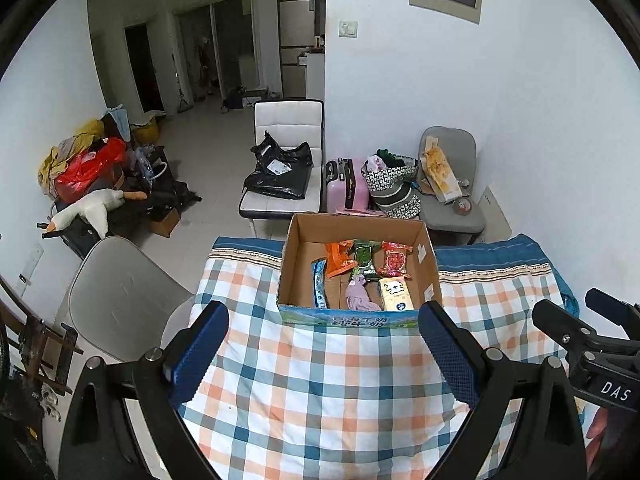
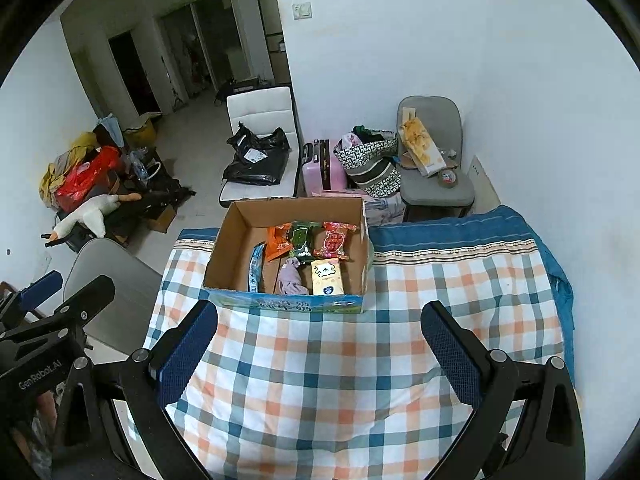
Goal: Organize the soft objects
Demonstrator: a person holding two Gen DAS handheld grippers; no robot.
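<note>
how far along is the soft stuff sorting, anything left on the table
Looks nearly or fully done. The cardboard box already holds the orange packet, green packet, red packet, purple cloth, yellow tissue pack and a blue strip. In hand: nothing; the left gripper and right gripper are both open and empty. Left: no loose item shows on the checked cloth.

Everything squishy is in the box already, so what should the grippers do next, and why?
Probably pull both back. The left hand-held gripper and the right hand-held gripper are open and empty, and the checked cloth before the box is bare.
</note>
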